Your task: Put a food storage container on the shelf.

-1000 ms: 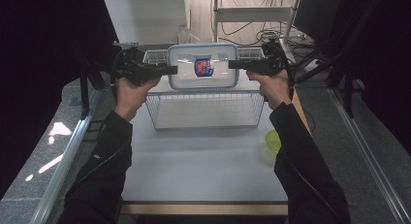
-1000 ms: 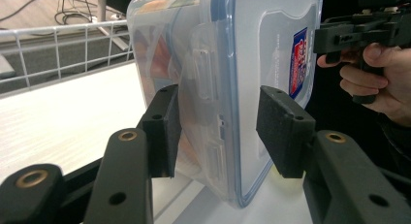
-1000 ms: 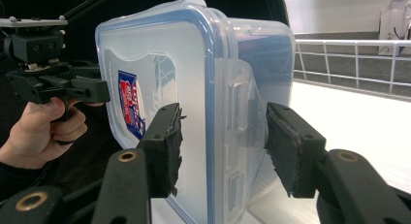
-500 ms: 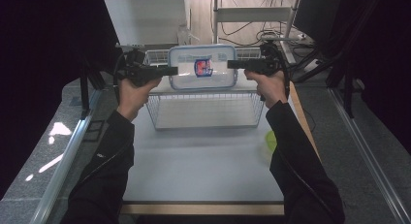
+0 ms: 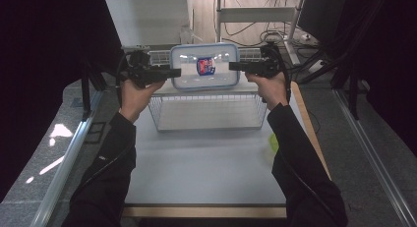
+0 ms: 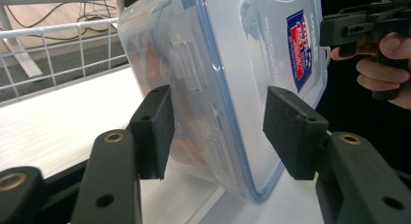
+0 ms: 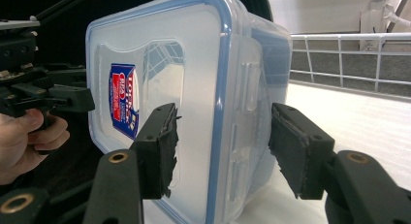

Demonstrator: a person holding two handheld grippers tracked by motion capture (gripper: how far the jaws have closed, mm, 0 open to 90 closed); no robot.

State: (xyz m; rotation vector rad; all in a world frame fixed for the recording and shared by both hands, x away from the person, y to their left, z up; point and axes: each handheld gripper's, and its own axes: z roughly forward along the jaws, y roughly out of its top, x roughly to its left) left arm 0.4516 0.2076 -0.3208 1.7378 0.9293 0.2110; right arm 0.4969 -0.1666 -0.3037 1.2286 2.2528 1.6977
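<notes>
A lidded plastic box stood on edge atop a wire basket. Left claw at 9 o'clock, right claw at 3, jaws just opening, pads apart from it.

The container's contents stay blurred behind its cloudy wall, and its label is unreadable.

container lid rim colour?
Blue, on the clear plastic container; the right gripper view shows it best.
</notes>
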